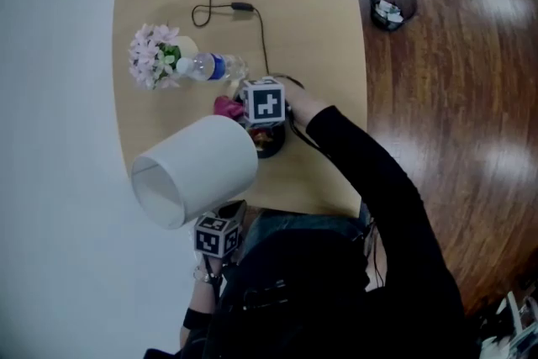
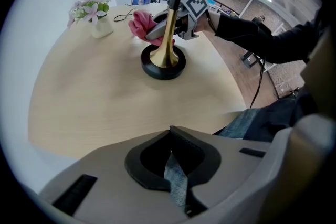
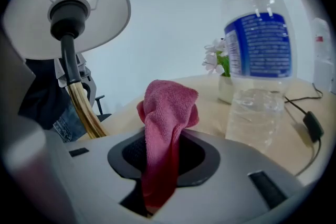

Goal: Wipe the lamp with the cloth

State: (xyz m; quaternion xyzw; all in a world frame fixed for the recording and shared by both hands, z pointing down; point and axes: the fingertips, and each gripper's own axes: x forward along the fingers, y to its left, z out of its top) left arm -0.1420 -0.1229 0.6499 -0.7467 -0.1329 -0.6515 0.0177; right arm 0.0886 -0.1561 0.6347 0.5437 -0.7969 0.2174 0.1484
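The lamp has a white shade (image 1: 197, 172), a brass stem (image 2: 169, 34) and a round black base (image 2: 164, 63) standing on the wooden table (image 1: 319, 29). My right gripper (image 3: 163, 149) is shut on a pink cloth (image 3: 165, 123), which sticks up from its jaws. It sits just behind the base, with the cloth (image 1: 225, 107) close to the stem's far side. My left gripper (image 2: 170, 152) points down over the table's near edge under the shade, shut with nothing in it.
A clear water bottle (image 3: 257, 71) with a blue label stands right beside the cloth. A small vase of pink flowers (image 1: 155, 55) is at the table's left. A black cable with a switch (image 1: 242, 7) runs across the back. A waste bin (image 1: 392, 2) stands on the floor.
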